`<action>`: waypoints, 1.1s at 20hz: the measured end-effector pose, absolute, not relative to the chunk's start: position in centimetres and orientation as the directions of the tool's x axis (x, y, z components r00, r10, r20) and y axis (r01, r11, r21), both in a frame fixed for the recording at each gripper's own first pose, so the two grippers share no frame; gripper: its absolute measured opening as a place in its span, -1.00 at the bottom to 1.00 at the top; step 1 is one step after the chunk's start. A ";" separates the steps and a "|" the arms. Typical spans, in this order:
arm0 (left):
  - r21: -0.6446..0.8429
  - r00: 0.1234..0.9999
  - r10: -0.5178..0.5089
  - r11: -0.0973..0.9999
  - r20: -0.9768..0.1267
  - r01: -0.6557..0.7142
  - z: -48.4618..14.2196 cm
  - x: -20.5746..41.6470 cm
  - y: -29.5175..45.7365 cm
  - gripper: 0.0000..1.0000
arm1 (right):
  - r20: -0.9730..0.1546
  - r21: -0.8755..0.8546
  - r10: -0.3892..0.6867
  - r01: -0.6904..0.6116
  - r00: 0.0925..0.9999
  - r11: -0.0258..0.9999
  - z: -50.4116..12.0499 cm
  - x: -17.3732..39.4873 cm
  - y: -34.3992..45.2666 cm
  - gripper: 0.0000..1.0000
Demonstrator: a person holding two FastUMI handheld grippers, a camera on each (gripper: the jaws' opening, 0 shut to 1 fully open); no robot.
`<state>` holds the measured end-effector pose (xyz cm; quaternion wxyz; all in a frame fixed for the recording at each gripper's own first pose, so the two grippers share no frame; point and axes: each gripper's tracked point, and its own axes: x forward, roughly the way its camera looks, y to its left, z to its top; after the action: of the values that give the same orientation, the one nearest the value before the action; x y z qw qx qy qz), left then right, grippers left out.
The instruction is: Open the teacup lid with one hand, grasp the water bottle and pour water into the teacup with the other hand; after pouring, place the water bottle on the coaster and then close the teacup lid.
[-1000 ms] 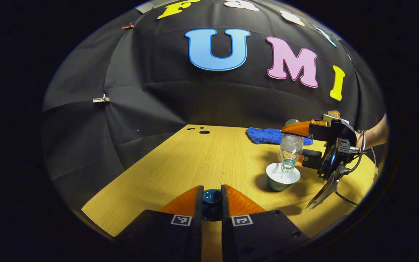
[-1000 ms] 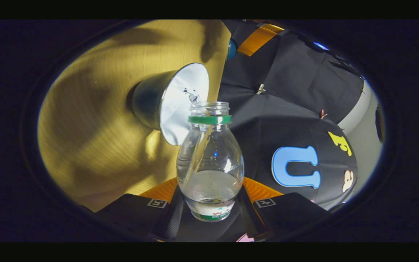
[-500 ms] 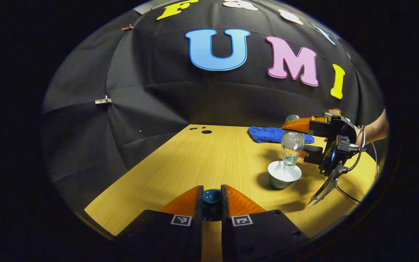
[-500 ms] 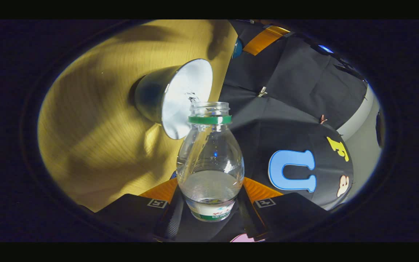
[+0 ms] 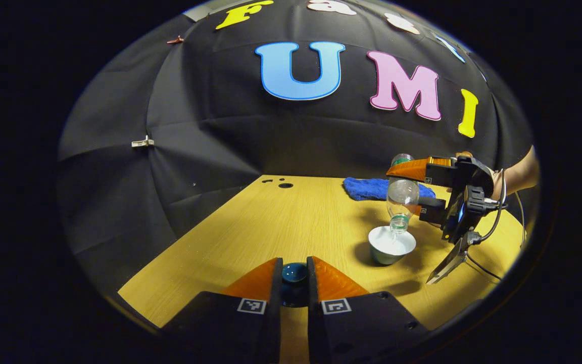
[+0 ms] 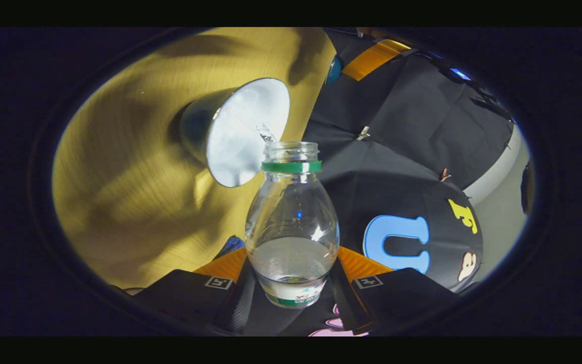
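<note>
Two claws, both clenched

Right claw (image 6: 291, 283) grips the clear, ribbed plastic water bottle (image 6: 292, 237), tipped mouth-down over the round, white-lined teacup (image 5: 391, 244) on the wood-grain tabletop (image 5: 271, 227). Left claw (image 5: 294, 283) clasps the glossy, domed teacup lid (image 5: 294, 273); fuzzy blue cloth (image 5: 367, 188) behind

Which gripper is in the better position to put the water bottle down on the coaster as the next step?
Right. The right gripper is shut on the water bottle, tipped over the teacup. The left gripper is shut on the teacup lid. I cannot pick out the coaster.
</note>
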<state>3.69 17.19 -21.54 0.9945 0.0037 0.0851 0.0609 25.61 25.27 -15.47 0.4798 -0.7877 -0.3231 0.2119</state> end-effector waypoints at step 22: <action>0.045 0.975 0.143 0.989 -0.172 -0.137 -21.6 2.6 16.3 -0.48 | -0.036 -0.860 0.719 0.345 0.694 -0.375 -15.7 25.6 25.5 0.43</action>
<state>2.59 16.30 -21.55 0.9935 0.0166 0.0876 0.0705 25.58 25.53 -15.70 0.4500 -0.8027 -0.3314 0.2082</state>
